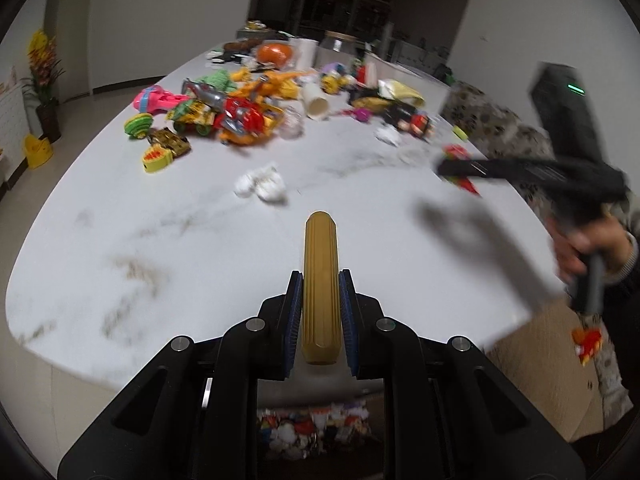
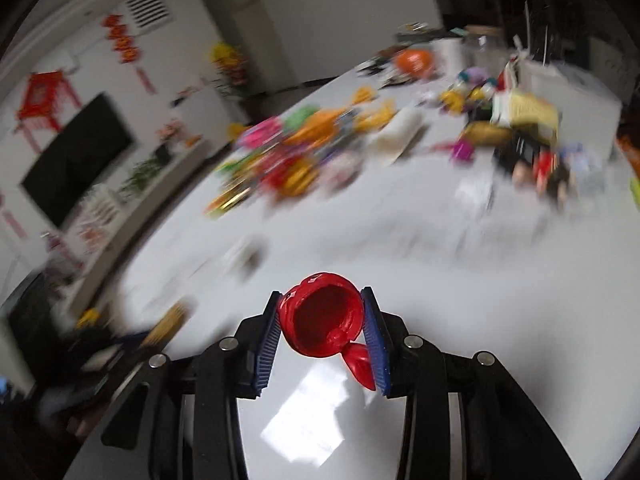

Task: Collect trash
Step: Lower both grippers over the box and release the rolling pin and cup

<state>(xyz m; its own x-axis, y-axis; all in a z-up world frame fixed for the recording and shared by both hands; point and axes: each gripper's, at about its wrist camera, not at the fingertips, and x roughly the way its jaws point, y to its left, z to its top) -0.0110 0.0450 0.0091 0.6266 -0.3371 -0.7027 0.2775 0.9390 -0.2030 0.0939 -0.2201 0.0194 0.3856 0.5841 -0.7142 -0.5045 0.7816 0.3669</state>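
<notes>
Left wrist view: left claw (image 1: 320,312) clamped on a ribbed gold stick (image 1: 321,280), held over the white bench (image 1: 160,240).
Right wrist view: right claw (image 2: 326,320) pinched on a red flip-top cap (image 2: 324,316), pads touching both sides, above the bench's near end. Crumpled white tissue (image 1: 262,185) lies ahead of the stick; toy pile (image 1: 224,112) sits further back. Right wrist view is heavily blurred.

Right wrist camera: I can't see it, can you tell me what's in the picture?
The right gripper is pinching a red plastic cap between its blue pads. Below it is a white table. Farther back, a blurry heap of colourful toys lies on the table.
</notes>
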